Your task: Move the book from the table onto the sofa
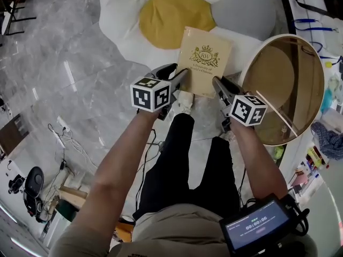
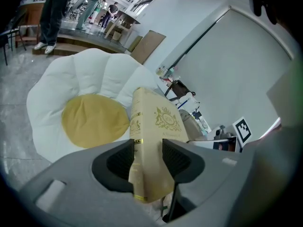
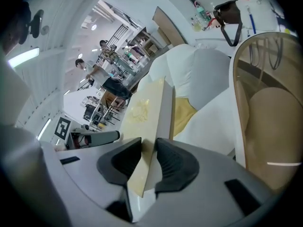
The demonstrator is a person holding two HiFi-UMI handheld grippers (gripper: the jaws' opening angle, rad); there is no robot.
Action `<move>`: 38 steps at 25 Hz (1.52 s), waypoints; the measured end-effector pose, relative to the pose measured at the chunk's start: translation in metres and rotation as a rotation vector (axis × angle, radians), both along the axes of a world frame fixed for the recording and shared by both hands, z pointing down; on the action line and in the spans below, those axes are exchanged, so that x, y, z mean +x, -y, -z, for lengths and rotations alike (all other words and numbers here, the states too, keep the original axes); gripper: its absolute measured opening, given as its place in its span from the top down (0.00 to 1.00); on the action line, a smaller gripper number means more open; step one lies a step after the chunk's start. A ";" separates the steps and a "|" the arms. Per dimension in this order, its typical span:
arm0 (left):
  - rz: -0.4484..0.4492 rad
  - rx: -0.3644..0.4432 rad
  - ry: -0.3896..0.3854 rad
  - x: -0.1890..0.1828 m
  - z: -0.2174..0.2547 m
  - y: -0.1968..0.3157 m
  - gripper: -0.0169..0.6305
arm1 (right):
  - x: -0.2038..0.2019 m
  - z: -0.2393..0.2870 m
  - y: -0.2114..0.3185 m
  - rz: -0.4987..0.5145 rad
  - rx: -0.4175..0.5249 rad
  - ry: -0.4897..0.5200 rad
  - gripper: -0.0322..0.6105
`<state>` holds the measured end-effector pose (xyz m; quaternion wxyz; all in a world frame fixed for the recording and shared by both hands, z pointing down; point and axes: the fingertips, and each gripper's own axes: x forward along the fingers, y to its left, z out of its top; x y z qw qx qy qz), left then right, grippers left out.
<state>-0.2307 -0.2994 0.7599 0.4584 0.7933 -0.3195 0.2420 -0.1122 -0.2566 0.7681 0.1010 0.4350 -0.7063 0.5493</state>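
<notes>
A cream hardback book (image 1: 204, 61) with a gold crest is held in the air between both grippers, at the near edge of the white flower-shaped sofa (image 1: 124, 16) with its yellow centre cushion (image 1: 172, 18). My left gripper (image 1: 180, 80) is shut on the book's spine edge (image 2: 142, 145). My right gripper (image 1: 217, 85) is shut on the book's opposite, page-side edge (image 3: 150, 141). The left gripper (image 2: 147, 161) view has the sofa (image 2: 102, 79) just beyond the book. In the right gripper (image 3: 147, 163) view the sofa (image 3: 199, 84) lies behind it.
A round table (image 1: 313, 63) with a white rim and amber glass top stands at the right, close to my right gripper. Grey marble floor (image 1: 59, 74) spreads to the left, with cables and gear lower left. The person's legs (image 1: 177, 165) are below the grippers. People stand far off (image 2: 54, 13).
</notes>
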 end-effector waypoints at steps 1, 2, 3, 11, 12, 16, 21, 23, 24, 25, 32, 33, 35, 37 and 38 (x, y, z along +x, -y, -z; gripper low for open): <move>0.005 -0.003 0.000 -0.004 -0.005 0.003 0.69 | -0.003 -0.005 0.005 0.005 0.000 -0.005 0.78; 0.007 -0.006 0.000 -0.006 -0.010 0.006 0.69 | -0.006 -0.009 0.009 0.011 0.001 -0.010 0.78; 0.009 -0.010 0.001 -0.008 -0.016 0.008 0.69 | -0.008 -0.013 0.012 0.017 0.001 -0.015 0.78; 0.025 -0.030 0.008 -0.017 -0.053 0.034 0.69 | -0.017 -0.046 0.045 0.065 0.018 -0.034 0.78; 0.023 -0.031 0.008 -0.018 -0.056 0.036 0.69 | -0.018 -0.050 0.048 0.069 0.018 -0.037 0.78; 0.011 -0.027 0.012 -0.020 -0.066 0.047 0.69 | -0.020 -0.065 0.056 0.074 0.017 -0.050 0.77; -0.016 -0.031 0.024 -0.018 -0.084 0.053 0.69 | -0.020 -0.088 0.061 0.061 0.005 -0.052 0.76; -0.025 -0.033 0.024 -0.017 -0.091 0.055 0.69 | -0.019 -0.097 0.063 0.072 -0.001 -0.069 0.76; -0.033 -0.037 0.033 -0.017 -0.097 0.056 0.69 | -0.018 -0.105 0.063 0.081 -0.012 -0.091 0.75; -0.044 -0.045 0.051 -0.018 -0.104 0.055 0.69 | -0.014 -0.114 0.061 0.090 -0.032 -0.125 0.75; -0.049 -0.074 0.124 -0.035 -0.117 0.044 0.69 | -0.004 -0.129 0.033 0.082 -0.120 -0.217 0.71; -0.059 -0.074 0.126 -0.036 -0.115 0.040 0.69 | -0.006 -0.125 0.029 0.084 -0.115 -0.213 0.71; -0.063 -0.075 0.124 -0.036 -0.109 0.034 0.69 | -0.007 -0.116 0.022 0.092 -0.104 -0.210 0.73; -0.057 -0.071 0.112 -0.034 -0.098 0.029 0.69 | -0.007 -0.104 0.017 0.100 -0.092 -0.204 0.76; -0.056 -0.067 0.104 -0.032 -0.090 0.026 0.69 | -0.005 -0.096 0.014 0.102 -0.085 -0.199 0.77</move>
